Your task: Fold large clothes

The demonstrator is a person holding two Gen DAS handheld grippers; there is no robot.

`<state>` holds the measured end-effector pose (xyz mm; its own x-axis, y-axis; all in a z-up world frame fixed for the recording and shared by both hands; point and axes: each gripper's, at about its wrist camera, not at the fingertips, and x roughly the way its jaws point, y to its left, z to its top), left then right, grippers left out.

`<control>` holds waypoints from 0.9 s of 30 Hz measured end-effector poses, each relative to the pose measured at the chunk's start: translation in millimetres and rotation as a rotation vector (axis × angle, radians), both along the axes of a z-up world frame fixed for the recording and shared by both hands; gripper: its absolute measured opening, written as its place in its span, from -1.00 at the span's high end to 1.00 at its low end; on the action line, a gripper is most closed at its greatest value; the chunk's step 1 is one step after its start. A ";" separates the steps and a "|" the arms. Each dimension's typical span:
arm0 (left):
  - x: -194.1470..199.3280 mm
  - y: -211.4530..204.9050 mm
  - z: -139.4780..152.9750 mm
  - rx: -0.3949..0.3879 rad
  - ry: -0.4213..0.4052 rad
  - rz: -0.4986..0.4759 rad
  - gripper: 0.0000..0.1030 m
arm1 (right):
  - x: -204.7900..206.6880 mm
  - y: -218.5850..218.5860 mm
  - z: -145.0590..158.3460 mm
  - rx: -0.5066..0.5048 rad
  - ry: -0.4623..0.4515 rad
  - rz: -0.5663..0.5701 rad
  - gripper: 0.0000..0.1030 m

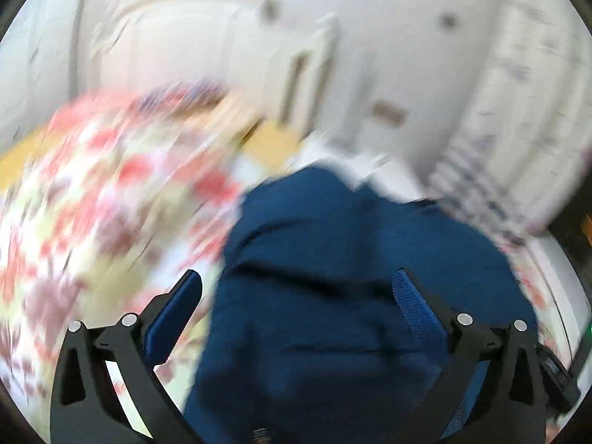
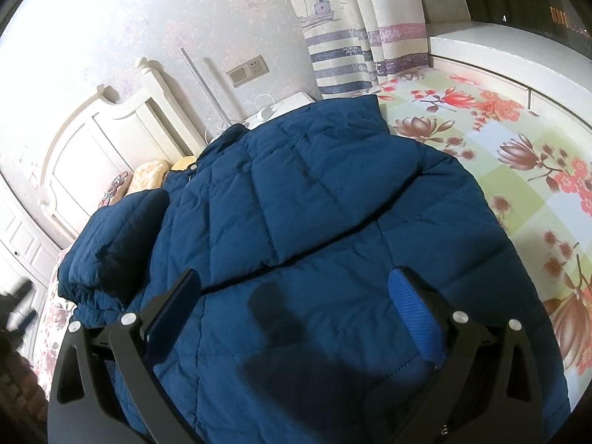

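Note:
A dark blue quilted jacket (image 2: pixel 314 203) lies spread on a flower-patterned bed sheet (image 2: pixel 518 140), its hood folded over the back and one sleeve (image 2: pixel 122 233) bunched at the left. My right gripper (image 2: pixel 296 288) hovers just above the jacket's lower part, fingers wide open and empty. The left wrist view is motion-blurred. There the jacket (image 1: pixel 351 277) fills the lower middle and my left gripper (image 1: pixel 296 288) is open with jacket fabric between its blue pads (image 1: pixel 418 307); whether they touch it is unclear.
A white headboard (image 2: pixel 92 140) and yellow pillow (image 2: pixel 151 177) stand beyond the jacket. A striped curtain (image 2: pixel 351 37) hangs by a white windowsill (image 2: pixel 499 48). A white bedside table (image 2: pixel 281 107) with cables sits by the wall. The sheet (image 1: pixel 92 203) shows left of the jacket.

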<state>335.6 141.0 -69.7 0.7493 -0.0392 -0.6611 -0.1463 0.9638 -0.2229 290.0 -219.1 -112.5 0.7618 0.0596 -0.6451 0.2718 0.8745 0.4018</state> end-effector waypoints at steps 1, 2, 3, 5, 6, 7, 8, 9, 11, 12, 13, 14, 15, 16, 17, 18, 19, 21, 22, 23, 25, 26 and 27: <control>7.3 7.5 -10.4 0.016 0.065 0.043 -0.91 | -0.5 1.0 0.3 -0.005 -0.001 -0.001 -0.94; 9.1 13.0 -16.3 0.027 0.093 0.054 -0.91 | -1.1 2.1 0.8 -0.010 -0.003 -0.002 -0.94; 16.3 10.3 -23.7 0.041 0.106 0.047 -0.91 | -1.6 3.7 1.8 -0.017 -0.007 0.001 -0.94; 26.4 -0.7 -36.7 0.088 0.129 0.026 -0.91 | -2.7 7.4 4.0 -0.036 -0.018 0.007 -0.94; 28.7 -3.4 -40.5 0.113 0.142 0.017 -0.91 | -3.4 9.6 6.0 -0.050 -0.026 0.012 -0.94; 32.4 -10.5 -49.9 0.163 0.164 0.008 -0.91 | -4.0 14.8 9.6 -0.078 -0.033 0.022 -0.94; 36.6 -18.3 -61.2 0.220 0.184 0.007 -0.91 | -3.8 19.5 12.5 -0.102 -0.034 0.034 -0.93; 36.0 -19.9 -68.8 0.236 0.196 0.000 -0.91 | -2.7 28.8 17.8 -0.136 -0.037 0.062 -0.91; 37.5 -12.8 -73.2 0.180 0.202 -0.007 -0.91 | 1.0 49.3 28.7 -0.179 -0.060 0.147 -0.90; 33.0 -5.8 -72.5 0.157 0.201 -0.005 -0.91 | 3.9 63.2 34.6 -0.219 -0.071 0.191 -0.90; 33.5 -1.3 -75.9 0.127 0.207 -0.010 -0.91 | 8.0 77.9 39.7 -0.265 -0.077 0.233 -0.90; 34.3 4.0 -79.0 0.089 0.212 -0.016 -0.91 | 14.2 97.5 44.9 -0.330 -0.082 0.288 -0.90; 34.1 7.0 -79.2 0.066 0.211 -0.019 -0.91 | 22.6 119.3 48.8 -0.398 -0.084 0.348 -0.90; 33.9 10.4 -79.9 0.046 0.206 -0.022 -0.91 | 30.9 136.6 50.7 -0.445 -0.080 0.395 -0.87; 33.9 11.3 -80.4 0.043 0.204 -0.022 -0.91 | 40.0 151.5 51.8 -0.477 -0.071 0.438 -0.85; 34.2 10.9 -80.6 0.047 0.205 -0.022 -0.91 | 48.4 165.6 51.9 -0.506 -0.063 0.472 -0.81; 33.3 10.0 -80.0 0.049 0.205 -0.022 -0.91 | 57.6 180.3 51.6 -0.542 -0.051 0.501 -0.80; 32.9 10.5 -80.4 0.046 0.203 -0.022 -0.91 | 79.4 214.9 44.6 -0.659 -0.006 0.545 -0.67; 32.4 9.7 -80.3 0.046 0.202 -0.023 -0.91 | 89.4 229.9 40.1 -0.723 0.015 0.545 -0.60; 31.7 8.4 -80.1 0.047 0.202 -0.024 -0.91 | 96.3 239.4 36.9 -0.767 0.028 0.545 -0.55; 32.4 8.2 -79.2 0.047 0.202 -0.025 -0.91 | 110.9 262.6 25.9 -0.864 0.053 0.575 -0.54; 30.5 6.7 -78.8 0.048 0.201 -0.026 -0.91 | 114.0 268.4 22.7 -0.886 0.049 0.589 -0.52; 29.9 6.0 -78.5 0.047 0.200 -0.027 -0.91 | 115.3 273.4 20.9 -0.906 0.032 0.600 -0.32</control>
